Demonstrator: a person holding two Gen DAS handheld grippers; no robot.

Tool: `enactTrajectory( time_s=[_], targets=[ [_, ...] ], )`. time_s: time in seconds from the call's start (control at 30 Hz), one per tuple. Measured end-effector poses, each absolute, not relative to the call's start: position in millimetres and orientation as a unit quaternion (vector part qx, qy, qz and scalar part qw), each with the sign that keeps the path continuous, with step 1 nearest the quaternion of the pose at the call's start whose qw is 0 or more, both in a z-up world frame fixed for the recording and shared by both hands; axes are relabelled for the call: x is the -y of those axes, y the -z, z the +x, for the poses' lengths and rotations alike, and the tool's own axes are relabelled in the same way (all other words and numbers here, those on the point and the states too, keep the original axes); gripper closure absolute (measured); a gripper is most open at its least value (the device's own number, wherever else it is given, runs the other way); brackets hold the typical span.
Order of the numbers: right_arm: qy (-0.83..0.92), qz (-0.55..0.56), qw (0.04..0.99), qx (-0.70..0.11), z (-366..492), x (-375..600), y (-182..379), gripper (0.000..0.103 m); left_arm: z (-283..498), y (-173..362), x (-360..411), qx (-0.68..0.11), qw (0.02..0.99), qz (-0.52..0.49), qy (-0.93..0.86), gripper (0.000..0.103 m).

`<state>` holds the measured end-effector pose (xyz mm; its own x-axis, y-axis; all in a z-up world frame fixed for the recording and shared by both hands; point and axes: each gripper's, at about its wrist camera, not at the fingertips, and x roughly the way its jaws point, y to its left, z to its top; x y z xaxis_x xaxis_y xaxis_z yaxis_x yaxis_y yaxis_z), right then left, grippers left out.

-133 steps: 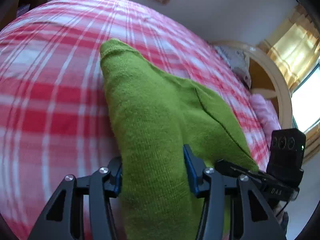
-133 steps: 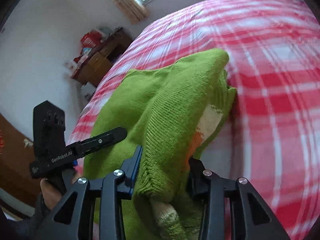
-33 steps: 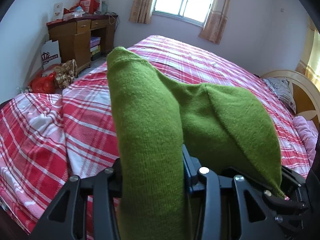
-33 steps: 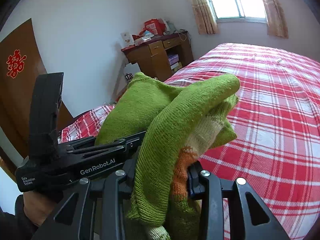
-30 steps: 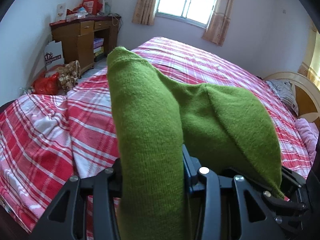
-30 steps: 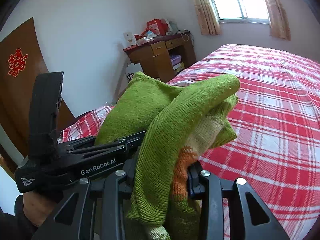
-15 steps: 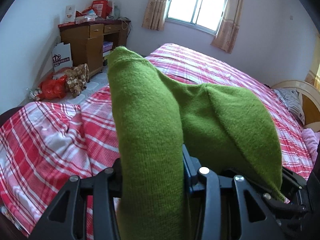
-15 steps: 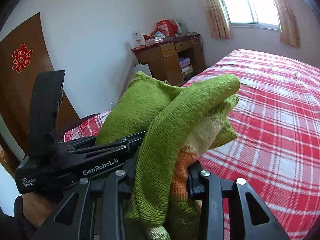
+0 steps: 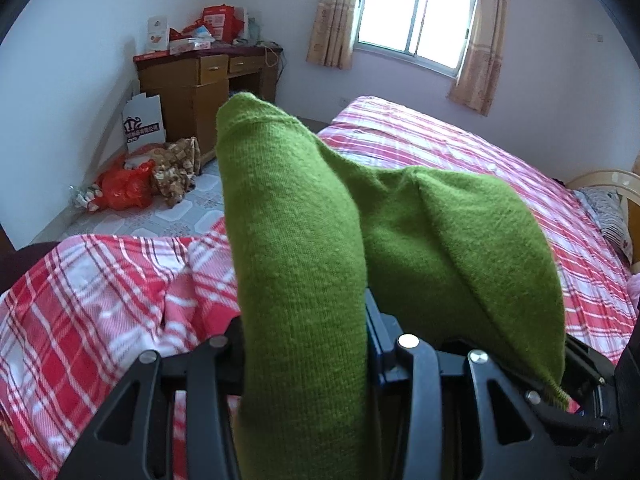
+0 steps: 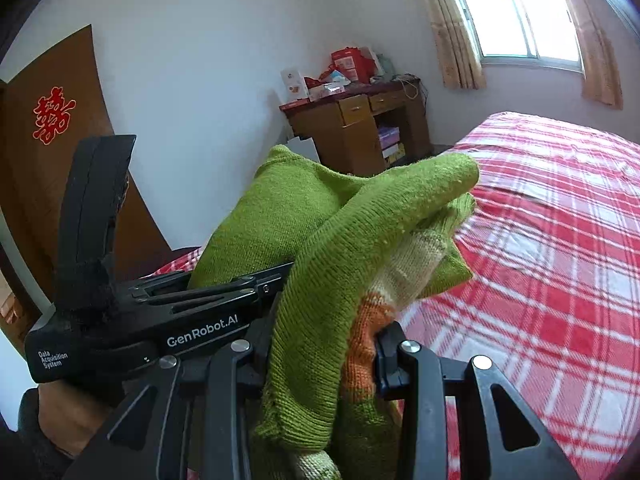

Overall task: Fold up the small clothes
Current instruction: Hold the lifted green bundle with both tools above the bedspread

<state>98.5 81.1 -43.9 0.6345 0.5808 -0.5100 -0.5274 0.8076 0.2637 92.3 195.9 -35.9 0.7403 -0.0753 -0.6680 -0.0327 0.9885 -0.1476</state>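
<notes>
**Two grippers, one sweater held off the bed**

Both grippers clamp the same green sweater (image 9: 304, 264), which hangs between them above the bed (image 9: 500, 168) near its foot edge. The left gripper (image 9: 306, 344) has its fingers closed on a thick fold of plain green knit. The right gripper (image 10: 320, 344) pinches another bunched fold (this one shows cream and orange stripes). In the right wrist view the left gripper sits just beside the right one, gripped by a hand (image 10: 76, 420). A desk (image 9: 200, 88) stands by the far wall, under the window (image 9: 416, 12).
</notes>
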Motion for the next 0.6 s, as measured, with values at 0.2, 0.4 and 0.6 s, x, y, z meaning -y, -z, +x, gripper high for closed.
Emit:
enactTrajectory(
  time_s=[0.2, 0.4, 0.6],
  targets=[
    [-0.304, 0.036, 0.905, -0.295, 136, -88, 64, 0.066, 123, 58, -196, -0.371, 0.926, -0.072, 0.002, 0.060],
    [-0.289, 0.034, 0.907, -0.304, 172, -85, 84, 0.066, 139, 71, -195, -0.383, 0.921, -0.068, -0.013, 0.060],
    [-0.274, 0.078, 0.889, -0.358, 203, -70, 112, 0.066, 150, 83, -198, -0.401, 0.913, -0.074, -0.026, 0.041]
  ],
)
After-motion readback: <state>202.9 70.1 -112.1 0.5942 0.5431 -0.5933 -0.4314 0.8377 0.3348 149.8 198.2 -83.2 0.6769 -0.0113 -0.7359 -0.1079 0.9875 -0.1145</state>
